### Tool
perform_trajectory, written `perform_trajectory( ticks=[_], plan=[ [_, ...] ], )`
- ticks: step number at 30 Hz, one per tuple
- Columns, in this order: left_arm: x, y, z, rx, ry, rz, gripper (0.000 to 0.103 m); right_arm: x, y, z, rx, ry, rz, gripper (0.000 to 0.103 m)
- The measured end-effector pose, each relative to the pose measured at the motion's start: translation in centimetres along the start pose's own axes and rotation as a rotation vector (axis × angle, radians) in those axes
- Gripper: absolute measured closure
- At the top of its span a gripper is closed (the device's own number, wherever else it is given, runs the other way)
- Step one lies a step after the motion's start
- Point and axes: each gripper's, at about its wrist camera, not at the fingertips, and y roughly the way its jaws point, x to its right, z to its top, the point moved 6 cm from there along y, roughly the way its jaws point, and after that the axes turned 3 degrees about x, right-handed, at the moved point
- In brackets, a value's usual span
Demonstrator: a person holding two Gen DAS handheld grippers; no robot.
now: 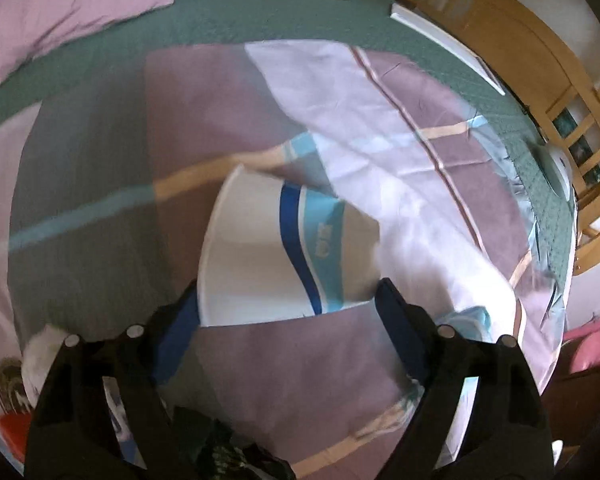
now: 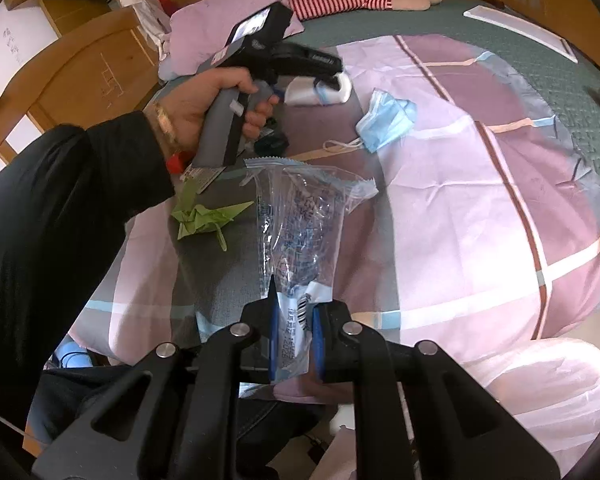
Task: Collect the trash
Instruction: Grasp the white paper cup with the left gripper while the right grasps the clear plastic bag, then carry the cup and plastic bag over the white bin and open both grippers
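The bed (image 2: 480,220), under a pink and mauve checked quilt (image 1: 300,380), spreads wide ahead of both tongs, with open cloth to the right tongs' right up to the quilt's edge. Beyond the left tongs (image 1: 288,300) lies a white paper cup (image 1: 260,248) on its side, held between the spread blue pads at its rim; motion blur softens its outline. The right tongs (image 2: 293,334) are clenched on a clear plastic wrapper (image 2: 300,224), which stands up ahead of them and hides the quilt behind. Farther ahead lies a blue face mask (image 2: 388,120); left of the wrapper sits a green paper crane (image 2: 204,218), partly cut off by the sleeve.
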Motion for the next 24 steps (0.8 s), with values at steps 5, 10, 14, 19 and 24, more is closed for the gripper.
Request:
perform_trajectory(
  ticks=[5,10,14,19,24],
  plan=[
    [0.3,-4.8,-1.7,0.098,0.035,0.029,0.018,0.1,-1.2,0.4,0.044,-0.005,-0.015,0.088],
    [0.8,-15.9,-5.9,0.274,0.084,0.127,0.018,-0.7,-3.6,0.9,0.101,-0.023,0.014,0.088],
    [0.8,-23.6,-10.0,0.400,0.053,0.179,0.018,-1.9,-6.2,0.8,0.156,-0.054,0.037,0.088],
    [2.0,-30.0,-14.8,0.481,0.028,0.223,0.018,-3.2,-9.2,-0.1,0.209,-0.093,0.055,0.088],
    [4.8,-33.5,-18.9,0.487,0.060,0.214,0.018,-2.8,-12.8,-1.9,0.258,-0.129,0.039,0.088]
  ],
)
